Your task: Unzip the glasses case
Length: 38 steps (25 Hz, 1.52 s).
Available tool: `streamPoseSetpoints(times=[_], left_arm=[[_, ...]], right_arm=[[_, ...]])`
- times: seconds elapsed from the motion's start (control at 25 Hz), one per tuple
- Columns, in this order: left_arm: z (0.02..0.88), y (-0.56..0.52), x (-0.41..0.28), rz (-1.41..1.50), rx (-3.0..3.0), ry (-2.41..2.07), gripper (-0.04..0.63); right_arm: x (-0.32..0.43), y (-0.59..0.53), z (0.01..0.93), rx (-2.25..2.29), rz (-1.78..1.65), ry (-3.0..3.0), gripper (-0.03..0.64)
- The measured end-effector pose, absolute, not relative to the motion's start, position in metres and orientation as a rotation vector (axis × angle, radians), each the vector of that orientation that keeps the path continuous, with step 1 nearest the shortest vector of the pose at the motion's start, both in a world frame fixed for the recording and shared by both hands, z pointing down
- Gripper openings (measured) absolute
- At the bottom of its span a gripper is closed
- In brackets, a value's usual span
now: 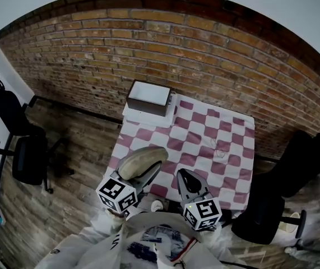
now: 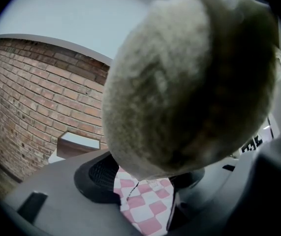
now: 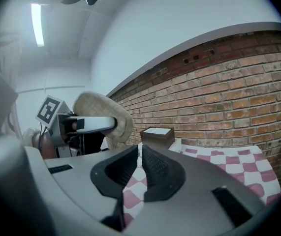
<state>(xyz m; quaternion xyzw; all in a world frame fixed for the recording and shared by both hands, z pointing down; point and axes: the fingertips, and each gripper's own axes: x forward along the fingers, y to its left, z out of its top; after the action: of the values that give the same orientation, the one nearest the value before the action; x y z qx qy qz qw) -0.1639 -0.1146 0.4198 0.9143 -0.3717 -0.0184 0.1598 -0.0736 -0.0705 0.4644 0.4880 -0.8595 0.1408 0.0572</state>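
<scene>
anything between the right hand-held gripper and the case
Nothing visible. The case is held up in the left hand-held gripper, and only open air above the table separates it from the shut right hand-held gripper.

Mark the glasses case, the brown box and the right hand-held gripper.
glasses case (image 1: 143, 159), head view, fuzzy top side
brown box (image 1: 148, 94), head view, white lid
right hand-held gripper (image 3: 140, 149), right gripper view, between its shut fingertips
</scene>
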Motion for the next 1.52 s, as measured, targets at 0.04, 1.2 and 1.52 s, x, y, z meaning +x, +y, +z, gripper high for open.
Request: streamPoseSetpoints(times=[0.04,1.2,1.52], left_arm=[[0.419,-0.115,-0.163,-0.055,2.611,-1.06,0.278],[0.391,-0.118,-0.126,-0.066,2.615,-0.936,0.278],[0.386,-0.111,-0.117,-0.05,2.624,-0.898,0.278]], right_arm=[[-0.075,-0.071,0.464,1.475,0.427,-2.613,0.015],[-0.083,-0.085,0.463,1.406,0.36,-2.66,0.243],[-0.085,-0.09,0.456,1.427,0.329,-2.671,0.272]])
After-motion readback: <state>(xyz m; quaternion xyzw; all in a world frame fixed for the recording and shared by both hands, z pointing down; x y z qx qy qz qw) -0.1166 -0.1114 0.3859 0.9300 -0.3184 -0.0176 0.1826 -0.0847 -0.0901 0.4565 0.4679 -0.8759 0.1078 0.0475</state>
